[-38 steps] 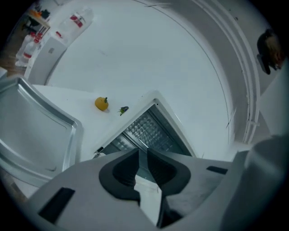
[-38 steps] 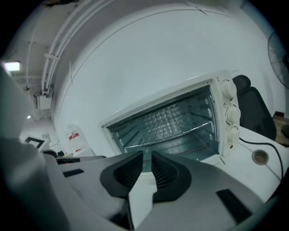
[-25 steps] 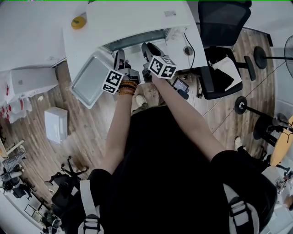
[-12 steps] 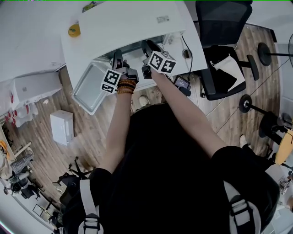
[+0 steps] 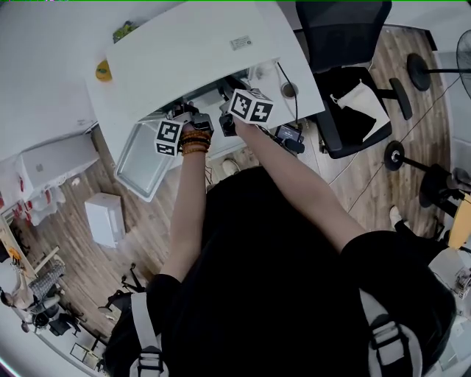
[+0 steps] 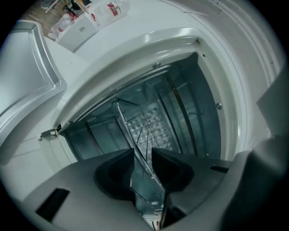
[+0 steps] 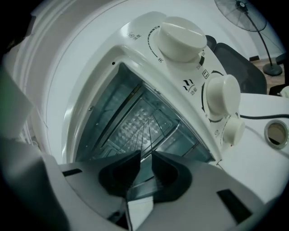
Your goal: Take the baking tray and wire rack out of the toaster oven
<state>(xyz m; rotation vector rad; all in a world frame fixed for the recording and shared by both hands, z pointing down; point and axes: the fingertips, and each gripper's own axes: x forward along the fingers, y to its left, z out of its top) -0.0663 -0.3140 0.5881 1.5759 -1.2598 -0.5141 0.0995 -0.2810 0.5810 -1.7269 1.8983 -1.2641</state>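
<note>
Inside the oven (image 5: 191, 51), the rack (image 6: 143, 128) is pinched at its front edge by the narrow jaws of the left gripper (image 6: 143, 155) — those of the right gripper (image 7: 145, 162) have just been closing on it. Pulled unevenly, it could be jammed askew.

An office chair (image 5: 342, 29) (black) stands beside the white desk (image 5: 302, 74).

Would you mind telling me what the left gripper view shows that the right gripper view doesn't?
Only the left gripper view shows the open door, left of the opening in that picture, and its hinge. Only the right gripper view shows the three white knobs, an office chair and a fan. Both look into the toaster oven at the wire rack.
</note>
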